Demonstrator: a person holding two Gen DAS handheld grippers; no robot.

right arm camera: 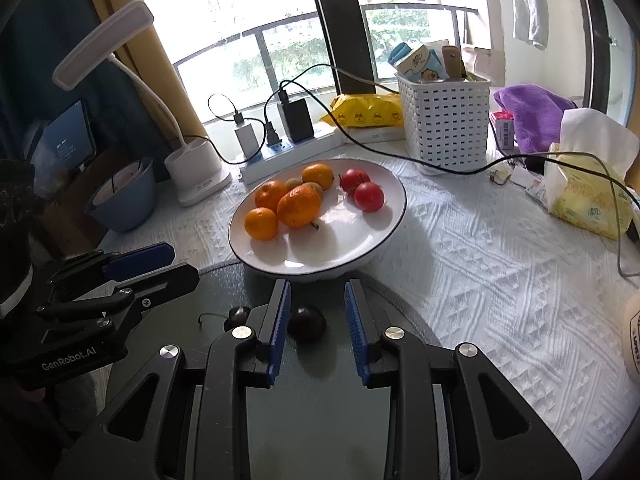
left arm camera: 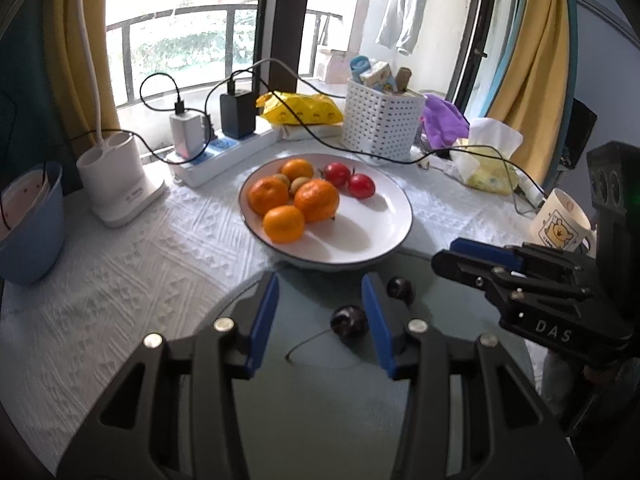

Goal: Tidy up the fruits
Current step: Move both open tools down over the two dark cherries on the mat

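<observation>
Left wrist view: left gripper (left arm camera: 320, 320) hangs w/ jaws wide apart over a dark round mat (left arm camera: 316, 408) at the desk's near edge. One cherry (left arm camera: 349, 321) sits on the mat just inside the right-hand finger, its stem trailing toward the camera; prob. the next pick, jaws set to straddle it. A second cherry (left arm camera: 401, 289) lies outside that finger, nearer the white plate (left arm camera: 384, 236). Plate holds oranges (left arm camera: 316, 200), small brown fruits and red fruits (left arm camera: 361, 186) grouped by kind, so the cherries likely go there too. Right gripper (left arm camera: 472, 258) shows from the side; can't tell its gap here.

Right wrist view: right gripper (right arm camera: 316, 320) is also open, empty, w/ a cherry (right arm camera: 306, 323) between its fingers, not touching. The other cherry (right arm camera: 237, 315) sits beside the left-hand finger. Left gripper (right arm camera: 156, 266) enters side-on. Only this view shows the lamp head (right arm camera: 104, 44); only the left view shows the mug (left arm camera: 562, 222).
</observation>
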